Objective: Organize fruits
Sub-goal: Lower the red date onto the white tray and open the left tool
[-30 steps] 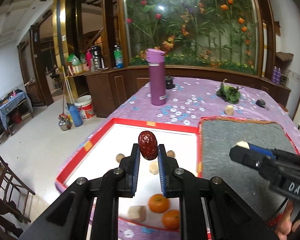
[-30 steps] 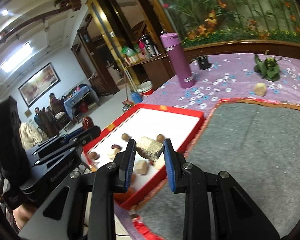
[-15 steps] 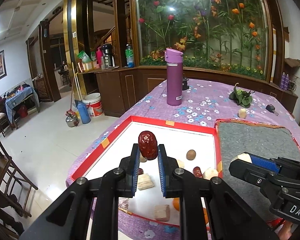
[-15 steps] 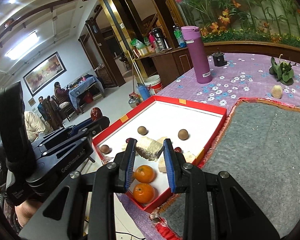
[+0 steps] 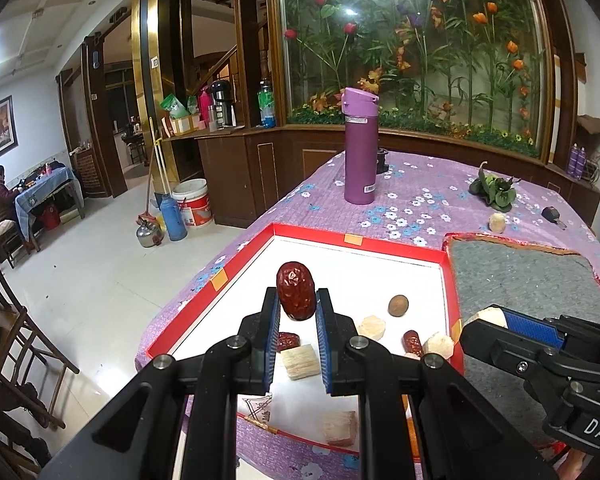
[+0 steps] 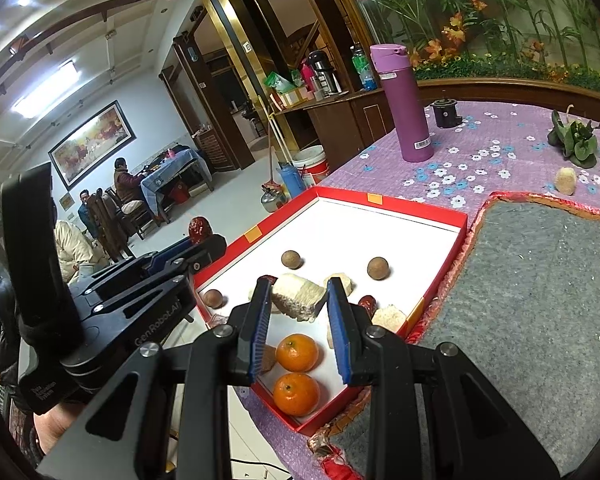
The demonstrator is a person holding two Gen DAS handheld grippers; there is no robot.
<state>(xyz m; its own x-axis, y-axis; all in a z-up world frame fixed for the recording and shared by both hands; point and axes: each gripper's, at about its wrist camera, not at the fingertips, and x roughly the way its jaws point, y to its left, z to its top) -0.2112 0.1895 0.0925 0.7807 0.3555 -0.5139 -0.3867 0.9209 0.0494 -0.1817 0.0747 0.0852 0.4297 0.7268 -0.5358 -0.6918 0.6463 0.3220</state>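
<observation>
Left hand-held gripper (image 5: 296,312) clamps date (image 5: 295,295), long axis upright, above red tray (image 5: 396,248). Right hand-held gripper (image 6: 298,300) pinches pale chunk (image 6: 298,297), long axis crosswise, over tray's near end.

1. I see a wrinkled red date (image 5: 295,295) upright, pinched between my left jaws.
2. A pale fibrous chunk (image 6: 298,302) is clamped in my right jaws.
3. Two oranges (image 6: 297,353), brown round fruits (image 6: 291,259) and pale pieces lie in the red box (image 6: 440,291).
</observation>
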